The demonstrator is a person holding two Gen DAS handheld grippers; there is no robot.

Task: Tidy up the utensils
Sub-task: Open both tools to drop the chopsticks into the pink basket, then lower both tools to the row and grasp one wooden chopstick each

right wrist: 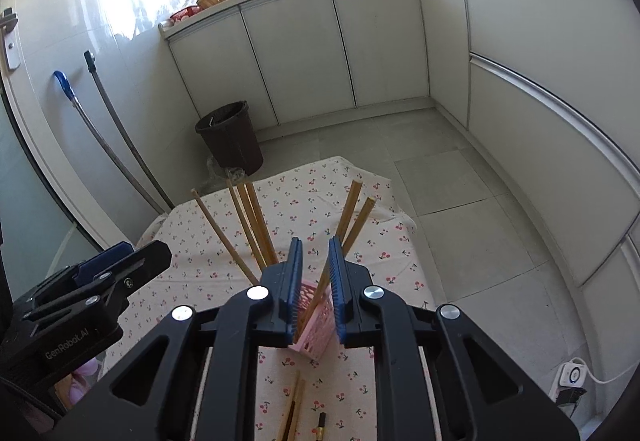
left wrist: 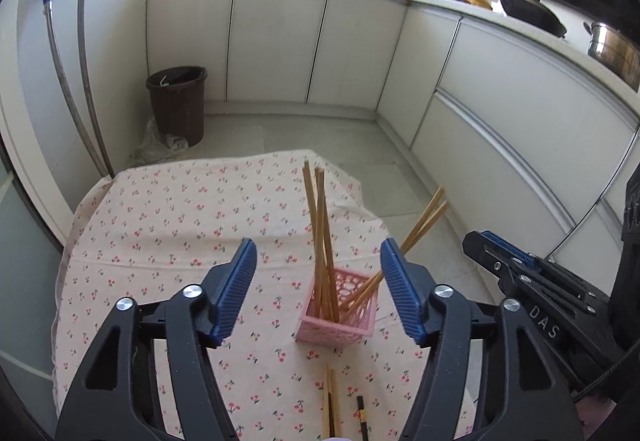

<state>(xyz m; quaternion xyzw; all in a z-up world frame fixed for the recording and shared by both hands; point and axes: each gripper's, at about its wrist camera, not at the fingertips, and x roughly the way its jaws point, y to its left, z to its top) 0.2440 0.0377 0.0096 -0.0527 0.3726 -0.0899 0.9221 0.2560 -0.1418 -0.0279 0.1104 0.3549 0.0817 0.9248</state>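
you see matt wooden chopsticks (left wrist: 322,241) in a pink plastic lattice basket (left wrist: 352,325). under it lies soft printed cloth (left wrist: 168,225). the cabinet doors (left wrist: 276,37) look smooth.

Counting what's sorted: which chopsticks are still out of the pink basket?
A few chopsticks lie flat on the cloth before the pink basket; the others stand inside it.

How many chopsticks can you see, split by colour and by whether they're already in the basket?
Wooden chopsticks standing in the pink basket: 6
Wooden chopsticks lying on the cloth: 2
Black chopsticks lying on the cloth: 2
Total: 10 chopsticks; those lying down are partly cut off at the frame edge.
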